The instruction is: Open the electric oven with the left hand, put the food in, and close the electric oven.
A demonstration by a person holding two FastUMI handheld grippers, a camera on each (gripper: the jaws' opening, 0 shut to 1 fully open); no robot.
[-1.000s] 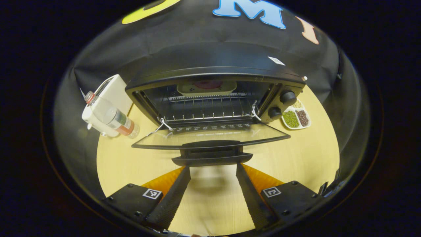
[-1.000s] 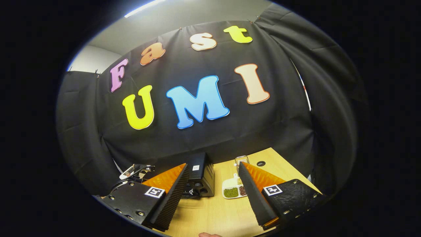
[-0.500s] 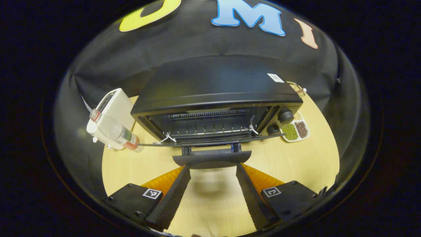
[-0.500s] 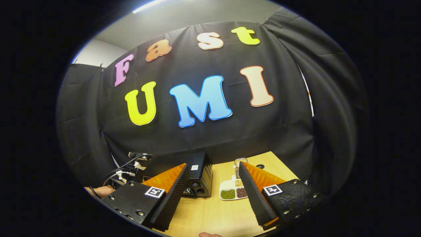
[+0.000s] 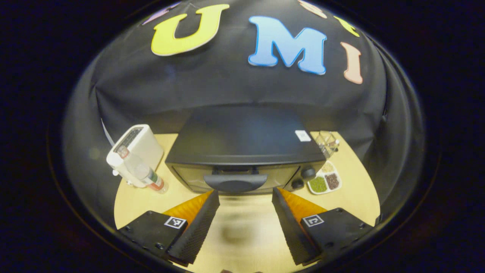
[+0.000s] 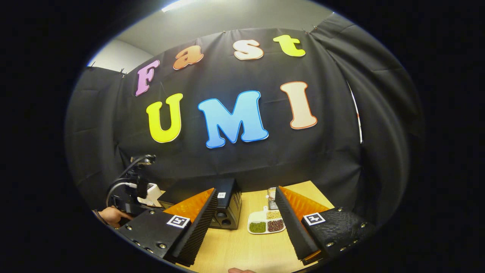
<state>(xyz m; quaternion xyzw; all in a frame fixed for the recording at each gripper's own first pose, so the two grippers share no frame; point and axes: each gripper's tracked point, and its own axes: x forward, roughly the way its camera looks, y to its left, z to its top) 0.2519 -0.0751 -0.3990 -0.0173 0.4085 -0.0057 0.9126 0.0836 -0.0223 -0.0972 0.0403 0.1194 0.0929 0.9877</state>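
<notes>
The oven [image 5: 242, 151] door looks shut, its hard handle [image 5: 235, 182] the place to hold; left gripper [image 5: 245, 216] wide open, empty.

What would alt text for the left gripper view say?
A black electric oven sits on a wooden table with its door shut, the open left gripper just before it. A white toaster and bottle stand left, a bean tray right.

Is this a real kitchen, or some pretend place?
Probably a pretend kitchen set up in a booth. A black electric oven, a white toaster and a white divided dish of beans sit on a pale wooden table, with black cloth hung behind.
</notes>
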